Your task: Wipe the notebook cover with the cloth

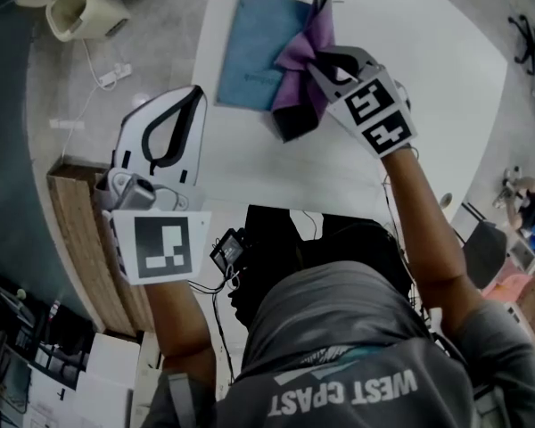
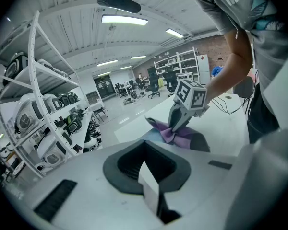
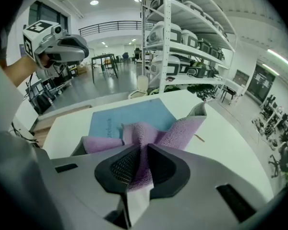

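Two grippers, one notebook and one cloth are showing over a single white table (image 1: 410, 43).

The left gripper (image 1: 196, 91) is hovering at the left, its jaws sitting together with nothing between them. It is hanging above the table's left rim, well apart from the other things. Further right, the blue notebook (image 1: 248, 47) is lying flat and closed on the table. The purple cloth (image 1: 296, 56) is bunching over its right edge, one corner sticking up and a darker fold drooping toward the person. The right gripper (image 1: 325, 61) is coming in from the right, pointing steeply down, with its jaws clamping the gathered middle of the cloth.

The notebook's left side is running close to the table's curved left rim, and a wooden bench (image 1: 76, 230) is standing just outside that rim below the left gripper. To the right of the cloth, bare tabletop is stretching open as far as the right rim.

In the right gripper view, a white shelving rack (image 3: 164, 42) is standing beyond the table, its shelves carrying rows of rounded white units (image 3: 164, 32).
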A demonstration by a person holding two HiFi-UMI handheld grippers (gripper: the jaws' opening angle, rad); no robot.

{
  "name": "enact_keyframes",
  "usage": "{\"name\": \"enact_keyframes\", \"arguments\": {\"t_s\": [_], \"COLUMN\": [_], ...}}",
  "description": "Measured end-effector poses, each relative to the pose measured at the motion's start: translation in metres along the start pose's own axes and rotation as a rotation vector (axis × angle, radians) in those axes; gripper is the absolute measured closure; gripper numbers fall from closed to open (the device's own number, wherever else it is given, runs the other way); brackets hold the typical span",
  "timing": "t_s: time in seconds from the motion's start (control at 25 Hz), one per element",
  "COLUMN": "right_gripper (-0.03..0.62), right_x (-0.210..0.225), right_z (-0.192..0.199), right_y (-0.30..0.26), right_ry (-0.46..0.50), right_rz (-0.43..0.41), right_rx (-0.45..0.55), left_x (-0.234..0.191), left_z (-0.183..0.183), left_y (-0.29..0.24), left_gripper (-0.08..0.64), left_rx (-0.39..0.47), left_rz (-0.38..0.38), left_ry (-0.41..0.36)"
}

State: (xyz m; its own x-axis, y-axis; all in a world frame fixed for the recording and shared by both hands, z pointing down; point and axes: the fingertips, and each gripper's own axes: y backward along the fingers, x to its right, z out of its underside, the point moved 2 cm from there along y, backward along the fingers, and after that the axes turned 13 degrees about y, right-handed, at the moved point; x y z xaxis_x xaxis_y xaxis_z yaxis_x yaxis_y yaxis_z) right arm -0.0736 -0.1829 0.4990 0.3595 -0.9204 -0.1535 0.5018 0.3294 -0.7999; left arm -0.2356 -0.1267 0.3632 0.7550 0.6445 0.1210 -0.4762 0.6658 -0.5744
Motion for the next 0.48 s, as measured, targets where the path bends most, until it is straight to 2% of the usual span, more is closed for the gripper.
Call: {"name": "enact_keyframes", "arguments": {"t_s": [0.16, 0.36, 0.48], "right_gripper": [0.52, 0.52, 0.52], "right_x": [0.003, -0.006, -0.011], "right_z": [0.009, -0.032, -0.063], "right_y": [0.003, -0.026, -0.048], "right_ry": [-0.007, 0.037, 0.095], "right_rz": [0.017, -0.025, -0.058], "right_rx": [-0.018, 0.026, 0.053], "left_x": [0.0, 0.003, 0.003], "left_z": [0.004, 0.004, 0.001], "left_y": [-0.001, -0.004, -0.005], "left_gripper": [0.56, 0.56, 0.56], "left_rx": [-0.006, -0.011, -0.006], "left_rz": [0.006, 0.012, 0.009], "left_ry": [-0.006, -0.011, -0.01]}}
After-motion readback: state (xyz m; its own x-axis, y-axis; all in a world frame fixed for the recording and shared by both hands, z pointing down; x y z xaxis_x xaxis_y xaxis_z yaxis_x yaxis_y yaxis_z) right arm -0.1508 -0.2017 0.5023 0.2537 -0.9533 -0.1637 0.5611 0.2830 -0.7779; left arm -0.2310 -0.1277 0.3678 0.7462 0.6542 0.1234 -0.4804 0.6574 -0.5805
